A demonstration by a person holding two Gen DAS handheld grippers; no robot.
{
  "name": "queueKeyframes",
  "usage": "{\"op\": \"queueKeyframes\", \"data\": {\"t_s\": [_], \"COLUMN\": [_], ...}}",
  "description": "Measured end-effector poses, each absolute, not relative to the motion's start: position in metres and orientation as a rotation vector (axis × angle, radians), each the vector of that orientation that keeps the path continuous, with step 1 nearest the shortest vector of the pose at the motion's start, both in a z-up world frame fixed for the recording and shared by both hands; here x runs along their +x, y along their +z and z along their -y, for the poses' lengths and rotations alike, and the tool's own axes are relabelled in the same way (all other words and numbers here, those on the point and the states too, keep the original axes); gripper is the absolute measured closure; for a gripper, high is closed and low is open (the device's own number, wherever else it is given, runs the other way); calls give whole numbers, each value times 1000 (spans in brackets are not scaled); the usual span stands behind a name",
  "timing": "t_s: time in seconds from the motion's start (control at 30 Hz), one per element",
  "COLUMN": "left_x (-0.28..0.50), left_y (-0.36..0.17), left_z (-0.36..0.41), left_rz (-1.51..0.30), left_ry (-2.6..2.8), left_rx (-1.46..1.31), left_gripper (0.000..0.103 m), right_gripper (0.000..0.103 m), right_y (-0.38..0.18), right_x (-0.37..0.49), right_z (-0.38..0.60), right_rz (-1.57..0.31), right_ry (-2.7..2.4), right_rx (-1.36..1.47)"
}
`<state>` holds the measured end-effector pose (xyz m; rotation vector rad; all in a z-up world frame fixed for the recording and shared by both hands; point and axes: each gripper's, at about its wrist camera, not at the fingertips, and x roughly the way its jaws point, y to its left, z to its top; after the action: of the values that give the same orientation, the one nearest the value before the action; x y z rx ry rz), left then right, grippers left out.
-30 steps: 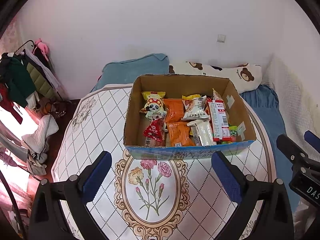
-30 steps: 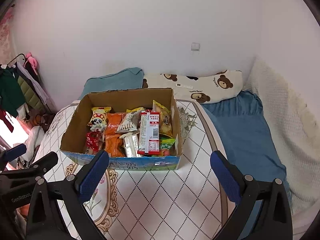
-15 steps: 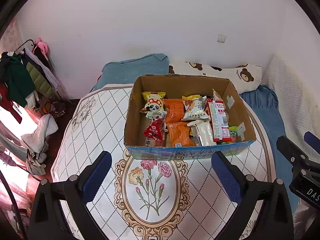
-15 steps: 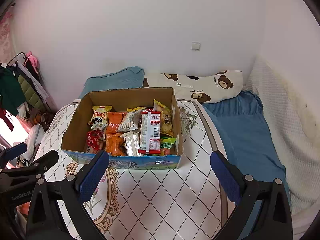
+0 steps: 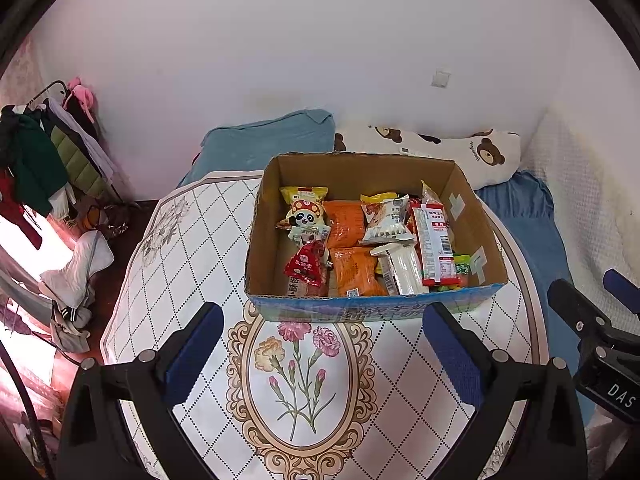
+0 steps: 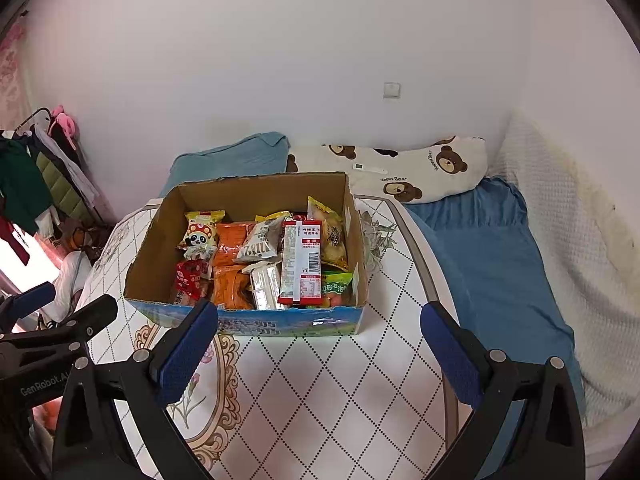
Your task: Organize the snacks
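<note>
An open cardboard box (image 5: 268,240) (image 6: 152,256) stands on the white patterned table (image 5: 176,248) (image 6: 320,392). It holds several snack packs: a panda pack (image 5: 304,212) (image 6: 200,232), orange packs (image 5: 352,264) (image 6: 232,240), a red pack (image 5: 306,264), and a red-and-white pack (image 5: 434,248) (image 6: 302,264). My left gripper (image 5: 322,356) is open and empty, above the table in front of the box. My right gripper (image 6: 318,356) is open and empty, in front of the box's right part.
A blue pillow (image 5: 264,144) and a bear-print pillow (image 6: 420,168) lie behind the table on a blue bed (image 6: 492,264). A clothes rack (image 5: 44,152) stands at the left. A white wall is behind. Each gripper shows at the edge of the other's view.
The right wrist view has shifted slightly, with the box now a little higher in frame. The left gripper has stayed still. Both grippers remain open.
</note>
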<state>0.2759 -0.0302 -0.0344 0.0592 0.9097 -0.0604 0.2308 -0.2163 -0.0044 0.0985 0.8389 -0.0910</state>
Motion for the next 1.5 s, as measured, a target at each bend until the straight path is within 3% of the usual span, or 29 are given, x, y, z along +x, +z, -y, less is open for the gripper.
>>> {"op": "queueKeyframes", "data": {"t_s": [1.5], "left_x": [272], "left_y": [-41], "left_z": [26], "left_rz": [-933], "left_ry": [-77], "left_rx": [61], "left_gripper": [1], "right_gripper": [0], "right_y": [-10], "right_x": [232], "right_z": [217], "right_rz": [-861], "right_ry": [-85], "right_rx": [97]}}
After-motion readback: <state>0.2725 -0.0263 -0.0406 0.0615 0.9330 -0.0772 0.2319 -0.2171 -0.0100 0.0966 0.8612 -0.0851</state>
